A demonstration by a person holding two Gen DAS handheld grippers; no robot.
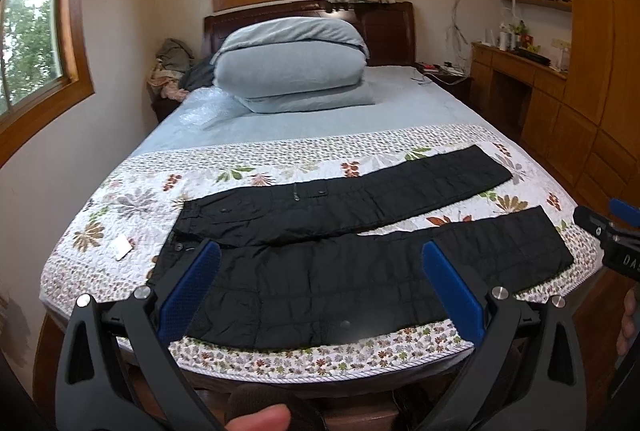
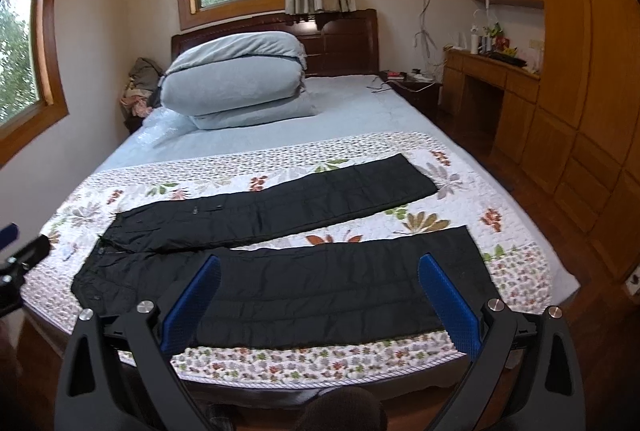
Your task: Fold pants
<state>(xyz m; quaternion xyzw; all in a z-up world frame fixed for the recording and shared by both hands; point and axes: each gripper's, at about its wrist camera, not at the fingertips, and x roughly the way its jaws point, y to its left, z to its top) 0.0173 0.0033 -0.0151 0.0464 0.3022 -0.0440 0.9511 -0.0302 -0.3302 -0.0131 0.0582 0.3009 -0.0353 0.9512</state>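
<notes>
Black quilted pants (image 1: 352, 231) lie flat on the floral quilt (image 1: 132, 199), waist at the left, both legs spread apart and pointing right. They also show in the right wrist view (image 2: 304, 263). My left gripper (image 1: 320, 251) is open and empty, held above the near leg at the foot of the bed. My right gripper (image 2: 320, 263) is open and empty, also above the near leg. The right gripper shows at the right edge of the left wrist view (image 1: 616, 231); the left gripper shows at the left edge of the right wrist view (image 2: 16, 255).
A folded light-blue duvet (image 1: 292, 63) lies at the headboard. A small white card (image 1: 122, 247) lies on the quilt left of the waist. Wooden cabinets and a desk (image 1: 520, 71) stand along the right. A nightstand with clothes (image 1: 172, 71) is at the far left.
</notes>
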